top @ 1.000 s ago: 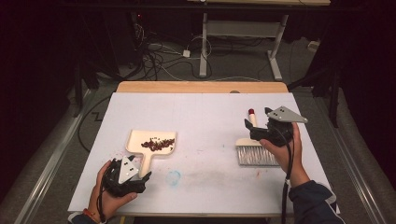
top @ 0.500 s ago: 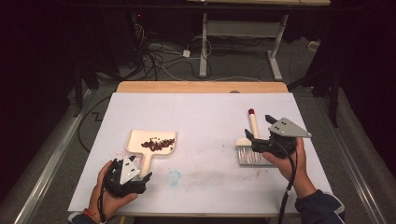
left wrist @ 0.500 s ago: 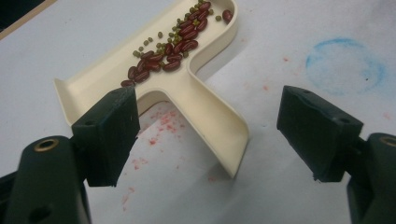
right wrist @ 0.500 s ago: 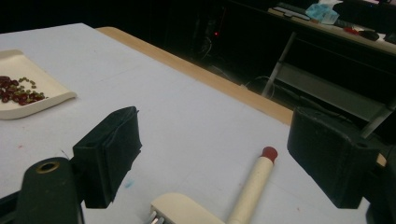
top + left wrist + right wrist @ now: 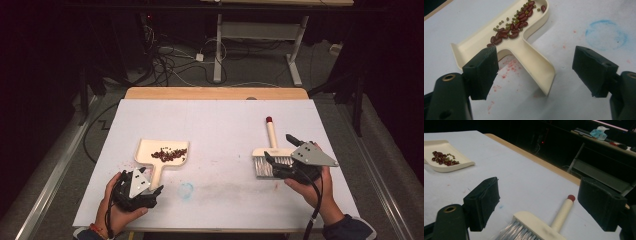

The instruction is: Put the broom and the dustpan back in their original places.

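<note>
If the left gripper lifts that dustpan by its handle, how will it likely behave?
The dustpan looks like thin rigid plastic, so probably stiff and light. The beans lie loose near the back wall, so tipping would likely roll them. Its smooth handle could slip between the open left gripper jaws.

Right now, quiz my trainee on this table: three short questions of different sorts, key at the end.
1. True or false: the cream plastic dustpan holds red and green beans.
2. The left tongs are: A) shut on the dustpan handle, B) open around the handle, C) shut on nothing.
3. Fill in: the cream hand brush has a ___ tip on its handle.

Key: 1 true. 2 B. 3 red; the brush lies flat on the white table cover with the right tongs open over it.
</note>
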The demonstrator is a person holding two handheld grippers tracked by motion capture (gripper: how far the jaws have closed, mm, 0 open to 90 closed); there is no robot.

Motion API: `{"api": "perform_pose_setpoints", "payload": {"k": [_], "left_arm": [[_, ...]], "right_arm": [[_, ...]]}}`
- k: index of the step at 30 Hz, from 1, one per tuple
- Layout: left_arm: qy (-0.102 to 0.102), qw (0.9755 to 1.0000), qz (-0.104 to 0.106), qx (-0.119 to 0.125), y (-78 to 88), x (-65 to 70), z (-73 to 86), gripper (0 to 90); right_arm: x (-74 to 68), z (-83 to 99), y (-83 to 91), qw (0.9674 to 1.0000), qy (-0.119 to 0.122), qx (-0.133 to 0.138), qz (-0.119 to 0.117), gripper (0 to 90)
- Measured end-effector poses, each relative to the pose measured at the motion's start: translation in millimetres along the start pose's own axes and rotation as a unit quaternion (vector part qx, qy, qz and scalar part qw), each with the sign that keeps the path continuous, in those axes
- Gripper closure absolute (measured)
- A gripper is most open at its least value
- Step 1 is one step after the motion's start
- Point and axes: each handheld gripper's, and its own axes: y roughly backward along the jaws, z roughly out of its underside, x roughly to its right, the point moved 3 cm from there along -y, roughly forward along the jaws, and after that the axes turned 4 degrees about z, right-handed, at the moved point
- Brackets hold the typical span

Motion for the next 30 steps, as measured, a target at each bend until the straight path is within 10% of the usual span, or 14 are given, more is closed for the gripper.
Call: {"api": "perform_pose_setpoints", "payload": {"k": [30], "left_arm": [[-0.012,0.9999,-0.001,0.004,-2.2,2.8,-2.7,20.5]], "right_arm": [[-6.0,53.9,25.2,0.9997,0.011,-0.02,0.012,18.8]]}}
